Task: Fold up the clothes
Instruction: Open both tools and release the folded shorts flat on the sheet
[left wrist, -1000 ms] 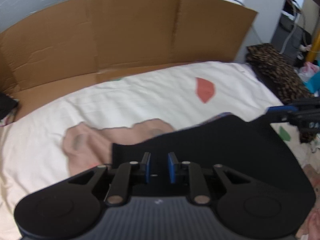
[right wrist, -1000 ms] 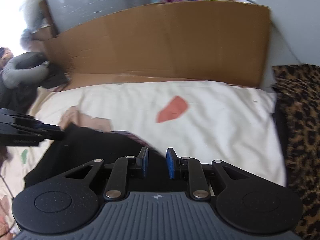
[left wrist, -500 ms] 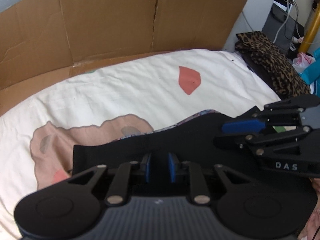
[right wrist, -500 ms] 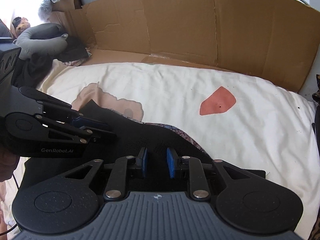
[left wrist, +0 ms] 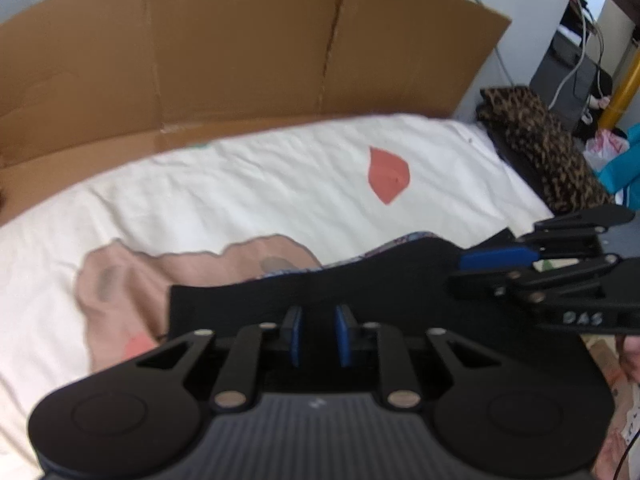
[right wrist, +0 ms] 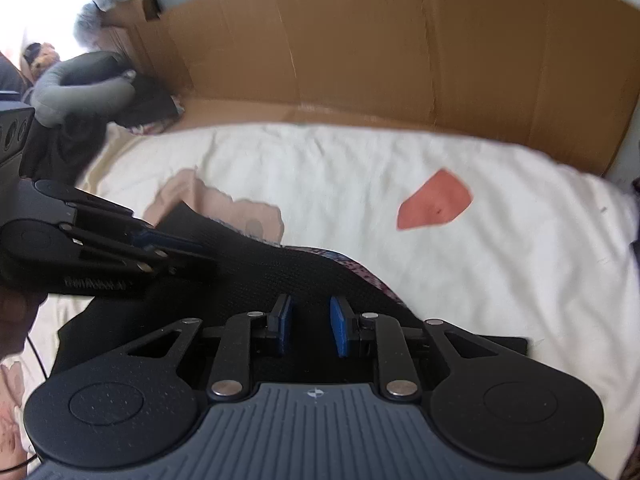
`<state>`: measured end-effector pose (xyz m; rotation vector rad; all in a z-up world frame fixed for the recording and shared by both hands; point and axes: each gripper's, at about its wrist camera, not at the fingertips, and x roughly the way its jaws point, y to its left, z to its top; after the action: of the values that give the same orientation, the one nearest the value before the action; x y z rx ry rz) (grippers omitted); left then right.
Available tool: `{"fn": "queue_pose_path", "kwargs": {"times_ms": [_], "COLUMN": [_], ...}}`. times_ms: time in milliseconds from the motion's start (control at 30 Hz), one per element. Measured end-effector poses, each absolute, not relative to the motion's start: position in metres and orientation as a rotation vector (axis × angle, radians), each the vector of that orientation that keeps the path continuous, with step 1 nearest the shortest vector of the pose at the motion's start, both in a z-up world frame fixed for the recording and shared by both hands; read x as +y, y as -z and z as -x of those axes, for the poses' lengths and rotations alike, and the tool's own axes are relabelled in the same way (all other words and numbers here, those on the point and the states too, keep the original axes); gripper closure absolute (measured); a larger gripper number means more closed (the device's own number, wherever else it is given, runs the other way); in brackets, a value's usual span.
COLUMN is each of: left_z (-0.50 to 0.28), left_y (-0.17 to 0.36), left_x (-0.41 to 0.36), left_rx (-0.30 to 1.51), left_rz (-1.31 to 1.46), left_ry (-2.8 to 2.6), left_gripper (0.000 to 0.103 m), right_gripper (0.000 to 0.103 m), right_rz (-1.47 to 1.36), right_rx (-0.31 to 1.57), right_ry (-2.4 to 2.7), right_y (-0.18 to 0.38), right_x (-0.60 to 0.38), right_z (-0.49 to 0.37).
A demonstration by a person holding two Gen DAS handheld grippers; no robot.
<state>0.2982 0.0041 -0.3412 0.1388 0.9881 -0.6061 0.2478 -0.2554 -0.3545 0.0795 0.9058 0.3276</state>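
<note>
A black garment [left wrist: 400,280] with a patterned inner edge [right wrist: 360,268] lies folded on the white bed sheet [left wrist: 280,184]. My left gripper [left wrist: 318,316] is shut on its near edge, with black cloth filling the narrow gap between the blue pads. From the right wrist view that gripper [right wrist: 200,256] rests low on the garment's left part. My right gripper [right wrist: 310,308] sits over the garment's right part [right wrist: 280,276]. Its jaws are opening, the cloth lying between the pads and no longer squeezed. In the left wrist view it [left wrist: 464,268] reaches in from the right.
A brown cardboard wall [left wrist: 280,60] stands along the far side of the bed. The sheet has a red patch [left wrist: 388,176] and a pink print [left wrist: 120,280]. Leopard-print cloth [left wrist: 540,140] lies at the right; a grey pillow [right wrist: 80,92] and dark clothes at the far left.
The two grippers have come closer together over the black garment, which has settled flatter on the sheet. The right gripper's pads have spread apart; the left's have not.
</note>
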Motion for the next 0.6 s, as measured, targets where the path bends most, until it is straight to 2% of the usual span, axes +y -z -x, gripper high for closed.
{"fn": "queue_pose_path", "kwargs": {"times_ms": [333, 600], "left_z": [-0.251, -0.197], "left_y": [0.308, 0.313], "left_x": [0.044, 0.055], "left_rx": [0.990, 1.077], "left_rz": [-0.133, -0.173], "left_ry": [0.608, 0.668], "left_gripper": [0.083, 0.083], "right_gripper": [0.075, 0.075], "right_rz": [-0.145, -0.081], "right_rx": [0.869, 0.918], "right_ry": [-0.299, -0.363], "right_y": [0.321, 0.323], "right_x": [-0.288, -0.275], "right_z": [-0.185, -0.129]}}
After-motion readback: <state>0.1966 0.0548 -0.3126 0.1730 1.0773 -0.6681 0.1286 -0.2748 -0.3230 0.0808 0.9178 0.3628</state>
